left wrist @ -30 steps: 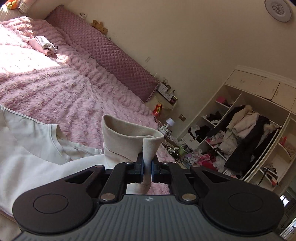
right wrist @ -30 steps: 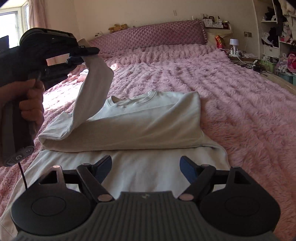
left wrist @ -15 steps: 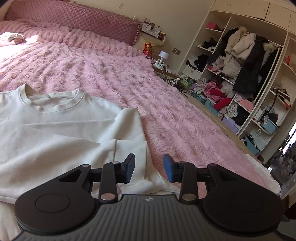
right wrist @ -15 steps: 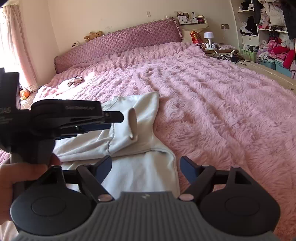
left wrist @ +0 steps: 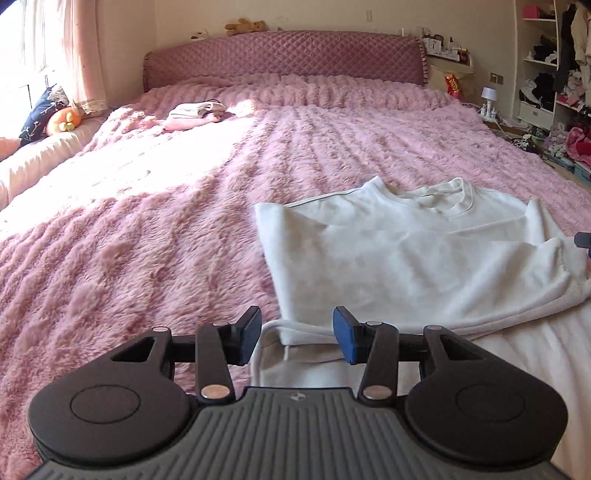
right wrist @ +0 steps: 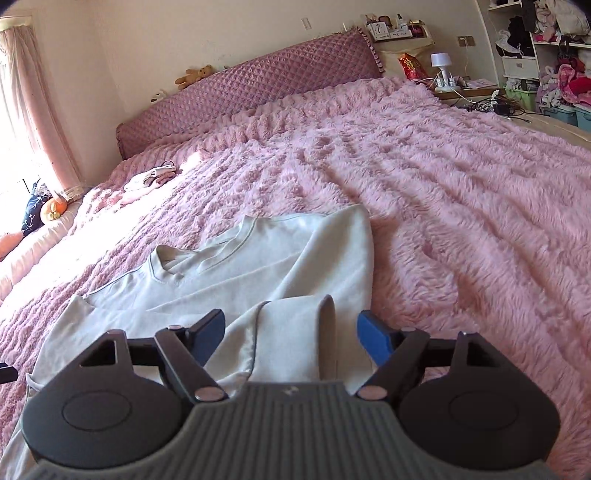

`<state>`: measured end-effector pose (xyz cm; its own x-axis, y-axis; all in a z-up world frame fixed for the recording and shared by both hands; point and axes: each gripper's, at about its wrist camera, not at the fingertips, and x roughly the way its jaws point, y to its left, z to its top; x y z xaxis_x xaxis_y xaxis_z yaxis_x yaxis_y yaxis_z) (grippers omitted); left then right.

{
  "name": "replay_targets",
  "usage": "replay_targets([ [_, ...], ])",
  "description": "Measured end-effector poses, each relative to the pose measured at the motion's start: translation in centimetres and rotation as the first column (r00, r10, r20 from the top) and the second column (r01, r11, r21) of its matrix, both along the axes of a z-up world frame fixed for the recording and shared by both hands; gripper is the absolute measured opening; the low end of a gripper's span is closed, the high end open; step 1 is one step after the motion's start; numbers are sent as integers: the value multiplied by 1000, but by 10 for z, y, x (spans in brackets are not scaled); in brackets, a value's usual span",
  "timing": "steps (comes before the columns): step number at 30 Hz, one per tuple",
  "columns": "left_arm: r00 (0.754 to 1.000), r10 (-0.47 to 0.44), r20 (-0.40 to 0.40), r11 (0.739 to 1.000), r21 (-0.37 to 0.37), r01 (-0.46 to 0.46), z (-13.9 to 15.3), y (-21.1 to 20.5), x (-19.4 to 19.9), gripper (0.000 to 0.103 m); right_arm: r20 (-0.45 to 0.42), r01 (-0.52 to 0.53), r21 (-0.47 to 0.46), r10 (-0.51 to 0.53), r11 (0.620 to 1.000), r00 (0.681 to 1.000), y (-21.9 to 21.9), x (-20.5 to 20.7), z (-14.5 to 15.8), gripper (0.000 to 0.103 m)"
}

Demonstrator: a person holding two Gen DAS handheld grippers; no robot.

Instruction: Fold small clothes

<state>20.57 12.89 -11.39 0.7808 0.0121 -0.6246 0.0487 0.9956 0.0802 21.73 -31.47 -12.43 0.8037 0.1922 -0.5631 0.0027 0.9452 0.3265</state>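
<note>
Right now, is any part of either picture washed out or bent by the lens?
Left wrist view: sunlight blows out the fluffy pink bedspread near the window, and the quilted mauve headboard bows. Right wrist view: the same glare at far left, corners darkened, white sweatshirt evenly lit and sharp.

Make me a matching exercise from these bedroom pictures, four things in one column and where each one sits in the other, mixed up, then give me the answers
Things:
1. white sweatshirt
2. teddy bear
3. small pile of clothes
4. white lamp

Places:
A. on top of the quilted headboard
B. beside the bed, at its far right
C. lying on the near part of the pink blanket
D. far across the bed, in the sunlit patch near the headboard

Pairs: 1-C, 2-A, 3-D, 4-B
</note>
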Motion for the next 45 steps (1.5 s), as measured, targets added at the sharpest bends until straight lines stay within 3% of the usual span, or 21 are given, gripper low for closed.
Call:
replay_targets([
  [3, 1000, 7, -28, 998, 64, -5, -9, 17, 3, 52, -25, 5, -7, -5, 1000, 1000, 5, 10, -8, 75],
  [6, 998, -48, -32, 989, 139, 52, -16, 12, 8, 52, -34, 7, -27, -8, 1000, 999, 10, 12, -12, 75],
  [10, 986, -154, -64, 957, 239, 165, -33, -4, 15, 50, -46, -10, -42, 8, 999, 999, 17, 13, -12, 75],
  [15, 974, -217, -70, 906, 356, 228, -43, -18, 26, 48, -46, -25, -69, 22, 997, 999, 23, 12, -13, 75],
  [16, 967, -240, -81, 892, 375, 253, -47, -18, 28, 43, -49, -25, -74, 21, 997, 999, 23, 12, -13, 75],
  [19, 931, -341, -130, 848, 384, 364, -54, -24, 27, 7, -58, -18, -73, 13, 997, 998, 23, 11, -14, 75],
  [20, 930, -345, -128, 836, 408, 367, -55, -28, 26, 7, -59, -17, -71, 13, 997, 998, 22, 11, -15, 75],
  [21, 930, -348, -122, 825, 431, 365, -56, -30, 23, 7, -62, -17, -72, 13, 997, 998, 22, 10, -15, 65],
  [22, 933, -344, -106, 825, 440, 354, -58, -30, 20, 6, -61, -17, -77, 12, 997, 998, 22, 10, -16, 45],
  [23, 942, -327, -76, 835, 443, 326, -57, -30, 17, 6, -65, -16, -84, 10, 996, 998, 23, 11, -17, 35],
  [24, 949, -311, -49, 847, 438, 300, -56, -29, 15, 5, -77, -8, -97, 1, 995, 997, 23, 12, -17, 17],
  [25, 961, -275, -1, 875, 414, 251, -51, -26, 11, 5, -79, 2, -97, -10, 995, 997, 21, 12, -18, 5],
  [28, 981, -162, 105, 942, 313, 123, -39, -21, 2, 5, -45, 23, -63, -25, 998, 999, 16, 7, -11, 2],
  [31, 985, -62, 158, 968, 250, 21, -38, -20, -3, 5, 46, 43, -59, -40, 997, 998, 13, -8, 6, 1],
  [33, 991, 17, 132, 979, 198, -43, -46, -18, 2, 5, 74, 76, -65, -71, 995, 995, 11, -17, 12, 1],
  [36, 992, 116, 54, 989, 85, -121, -59, -11, 9, 5, -3, 96, -97, -97, 991, 995, 8, -16, -6, 1],
  [38, 989, 134, 56, 987, 77, -138, -59, -12, 9, 5, -67, 116, -89, -122, 989, 990, 3, -15, -21, 0],
  [41, 990, 129, 52, 990, 57, -132, -52, -9, 0, 5, -51, 146, -83, -151, 986, 987, 1, -25, -31, 0],
  [45, 997, 43, 64, 987, 152, -53, -47, -14, -4, 6, -51, 158, -76, -162, 985, 986, 4, -23, -28, 9],
])
